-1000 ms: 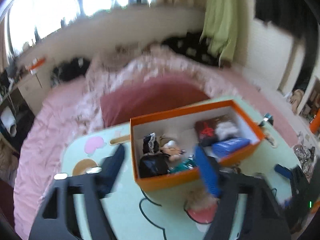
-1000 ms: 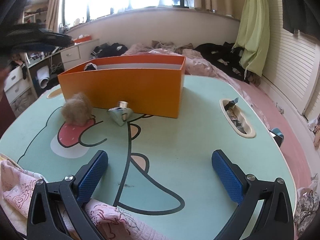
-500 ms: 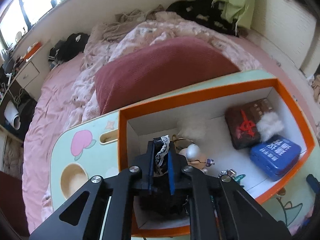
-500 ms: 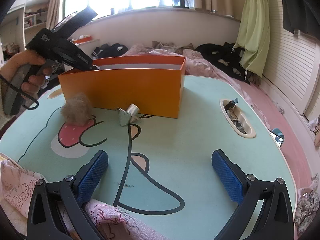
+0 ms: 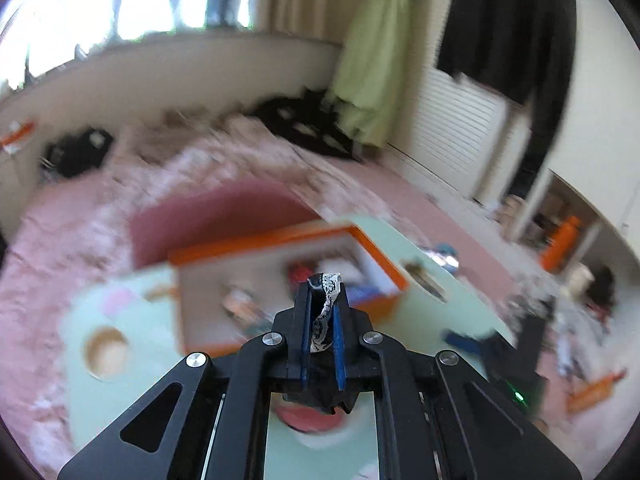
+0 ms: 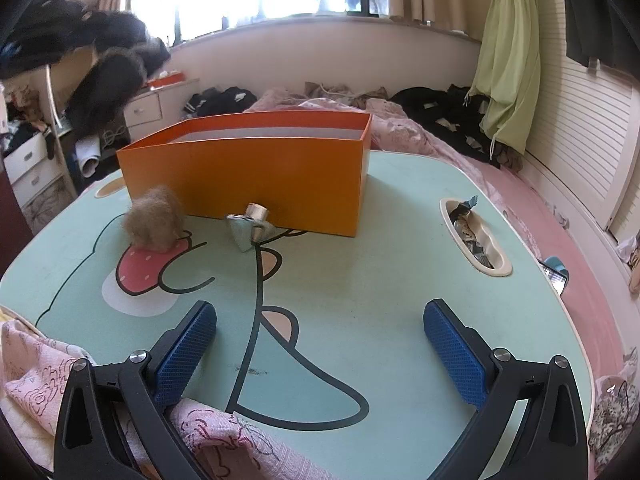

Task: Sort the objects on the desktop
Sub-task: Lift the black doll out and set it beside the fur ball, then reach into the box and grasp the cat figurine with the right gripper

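In the left wrist view, our left gripper (image 5: 323, 320) was clenched on a black item trimmed with white lace (image 5: 326, 304), the lace strip pinched between the blue pads and the dark bulk hanging below the jaws. The picture was blurred, but the orange box (image 5: 280, 240) lay beyond the gripper near the far edge of the counter (image 5: 92, 392), with several sorted things showing dimly inside. We judged that we were carrying this lace-trimmed piece away from the box, perhaps to place it again.

In the right wrist view, our right gripper (image 6: 320, 344) stood released and empty over the near edge of the counter, jaws wide. A brown fluff ball (image 6: 154, 220) and a small silver trinket (image 6: 250, 226) sat on the counter just in front of the box's near wall. The dark mass at the upper left may have been the held item, though we could not tell. The next move called for finding the lace piece a steady resting place without snagging it, then gathering the two loose things.
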Demonstrator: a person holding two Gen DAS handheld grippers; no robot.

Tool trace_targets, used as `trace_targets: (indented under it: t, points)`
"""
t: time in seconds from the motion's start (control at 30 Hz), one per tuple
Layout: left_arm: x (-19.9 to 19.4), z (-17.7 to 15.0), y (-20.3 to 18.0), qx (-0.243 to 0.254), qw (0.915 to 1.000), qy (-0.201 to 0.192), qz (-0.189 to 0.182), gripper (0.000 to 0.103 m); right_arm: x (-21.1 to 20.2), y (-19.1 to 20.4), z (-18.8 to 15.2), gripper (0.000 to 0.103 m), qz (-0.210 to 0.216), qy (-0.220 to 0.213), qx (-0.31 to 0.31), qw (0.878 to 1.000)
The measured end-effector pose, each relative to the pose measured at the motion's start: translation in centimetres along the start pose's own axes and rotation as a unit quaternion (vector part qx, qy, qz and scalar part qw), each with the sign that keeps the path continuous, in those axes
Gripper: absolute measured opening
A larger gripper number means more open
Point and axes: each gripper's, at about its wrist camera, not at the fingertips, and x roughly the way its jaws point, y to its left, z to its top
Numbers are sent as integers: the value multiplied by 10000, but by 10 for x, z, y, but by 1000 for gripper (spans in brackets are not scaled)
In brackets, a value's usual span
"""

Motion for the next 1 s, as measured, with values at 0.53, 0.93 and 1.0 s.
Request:
trace_targets:
  t: [0.53, 0.93, 1.0]
  points:
    - [16, -91, 5, 307, 9950, 218, 926, 72, 0, 2, 0, 103, -15, -3, 23, 10000]
    - [57, -127, 19, -167, 9914, 545, 1174, 103, 1, 3, 0, 103, 57, -90, -2, 9999]
    - [55, -128, 20, -198, 9910, 514, 1218, 103, 2, 4, 0, 103, 56, -99, -3, 9999]
